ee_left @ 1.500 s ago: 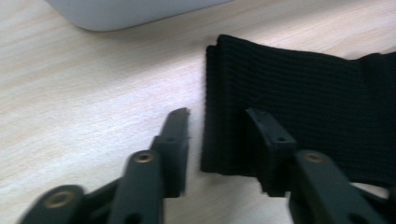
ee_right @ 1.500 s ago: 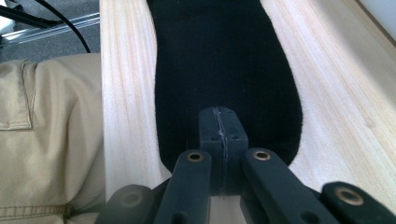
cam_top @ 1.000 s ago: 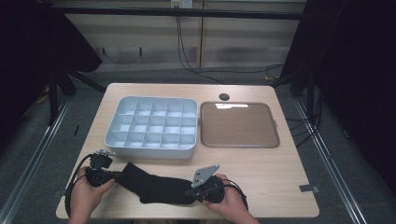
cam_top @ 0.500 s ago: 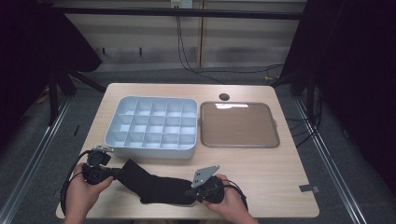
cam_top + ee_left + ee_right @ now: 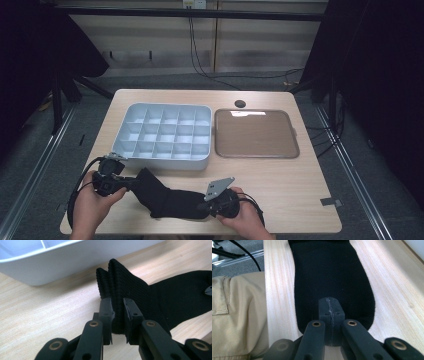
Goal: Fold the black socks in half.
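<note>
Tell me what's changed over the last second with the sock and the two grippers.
The left gripper, clamped on the sock's ribbed cuff, has lifted that end, so the black sock now rises off the table there. The right gripper stays shut on the toe end, in place. The white divided tray and brown tray haven't moved.

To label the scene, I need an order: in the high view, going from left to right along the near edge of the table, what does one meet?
left gripper → black sock → right gripper
</note>
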